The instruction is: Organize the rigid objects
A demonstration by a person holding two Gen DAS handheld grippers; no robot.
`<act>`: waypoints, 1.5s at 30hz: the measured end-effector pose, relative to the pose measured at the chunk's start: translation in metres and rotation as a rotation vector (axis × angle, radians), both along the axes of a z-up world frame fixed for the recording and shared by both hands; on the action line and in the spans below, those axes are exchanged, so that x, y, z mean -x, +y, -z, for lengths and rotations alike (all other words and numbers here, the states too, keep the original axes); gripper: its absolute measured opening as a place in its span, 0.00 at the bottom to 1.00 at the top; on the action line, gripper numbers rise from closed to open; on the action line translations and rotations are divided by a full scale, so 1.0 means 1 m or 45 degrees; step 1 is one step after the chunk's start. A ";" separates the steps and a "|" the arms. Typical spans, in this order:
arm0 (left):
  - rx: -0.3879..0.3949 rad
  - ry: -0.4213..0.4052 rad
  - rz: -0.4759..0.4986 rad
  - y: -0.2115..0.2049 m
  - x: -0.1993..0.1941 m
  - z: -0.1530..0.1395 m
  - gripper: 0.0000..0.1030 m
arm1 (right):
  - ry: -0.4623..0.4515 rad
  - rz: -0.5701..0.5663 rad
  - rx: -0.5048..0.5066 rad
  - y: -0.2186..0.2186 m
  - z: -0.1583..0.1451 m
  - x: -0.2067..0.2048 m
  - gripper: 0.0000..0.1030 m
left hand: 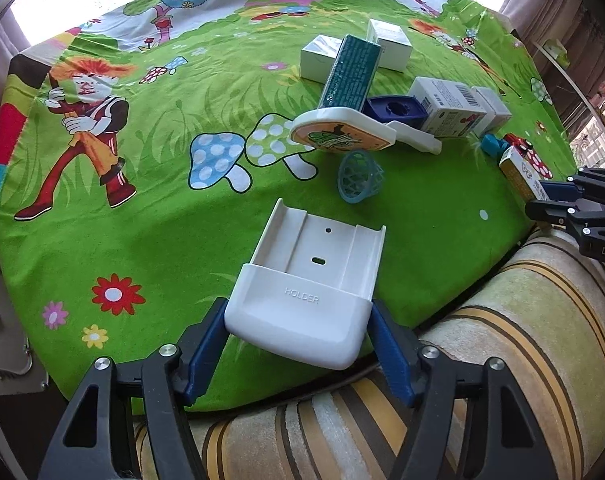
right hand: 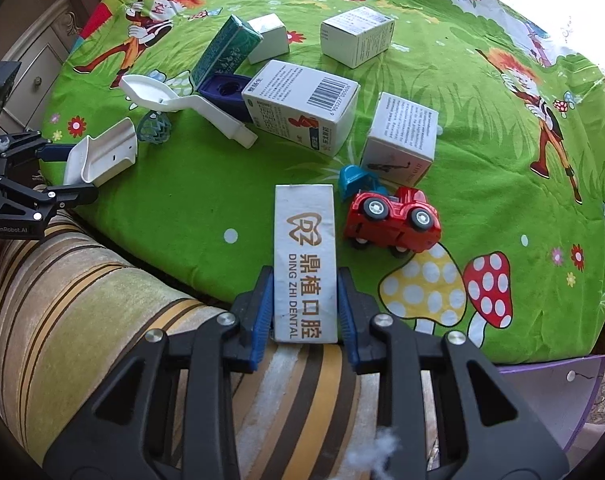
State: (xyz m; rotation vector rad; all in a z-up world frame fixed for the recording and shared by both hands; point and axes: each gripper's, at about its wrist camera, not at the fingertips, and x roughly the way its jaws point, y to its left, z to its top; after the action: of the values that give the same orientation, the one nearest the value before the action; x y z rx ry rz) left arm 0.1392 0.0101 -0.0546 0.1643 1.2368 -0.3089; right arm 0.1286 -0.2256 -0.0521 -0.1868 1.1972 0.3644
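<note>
Both grippers grip a thing each at the near edge of the green cloth [left hand: 142, 220].

The left gripper [left hand: 298, 328] pinches the white holder [left hand: 306, 280] by its two sides, blue fingers [left hand: 206, 344] pressed on the closed end marked HOLDER; the open end reaches forward over the cloth toward a teal mesh basket [left hand: 360, 176]. The right gripper [right hand: 305, 304] clamps the dental box [right hand: 305, 256] by its long sides near the rear end, and the box runs straight ahead between the fingers. Just right of the box's far end a red toy car [right hand: 394, 220] lies on its side, touching a blue toy [right hand: 356, 180]. Beyond sit white boxes [right hand: 302, 104], a teal box [right hand: 224, 54], a navy piece [right hand: 222, 88] and a white scoop [right hand: 174, 100], clustered together. A striped cushion [right hand: 82, 300] lies under both grippers.
</note>
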 end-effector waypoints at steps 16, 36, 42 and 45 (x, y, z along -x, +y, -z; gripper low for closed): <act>0.130 -0.101 -0.044 -0.022 0.056 -0.040 0.66 | -0.172 0.100 -0.035 -0.031 -0.046 0.045 0.34; 0.345 -0.009 0.057 -0.103 0.089 -0.050 0.66 | -0.277 0.241 -0.086 -0.083 -0.077 0.112 0.33; 0.425 0.039 0.085 -0.136 0.088 -0.053 0.66 | -0.280 0.322 -0.094 -0.113 -0.078 0.129 0.33; 0.439 0.050 0.116 -0.156 0.089 -0.055 0.66 | -0.275 0.375 -0.095 -0.131 -0.077 0.136 0.33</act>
State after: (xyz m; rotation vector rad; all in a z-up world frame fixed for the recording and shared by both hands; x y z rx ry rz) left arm 0.0503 -0.1462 0.0000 -0.0831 1.1980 -0.6010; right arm -0.0078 -0.3565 0.0247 0.0164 0.9783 0.1267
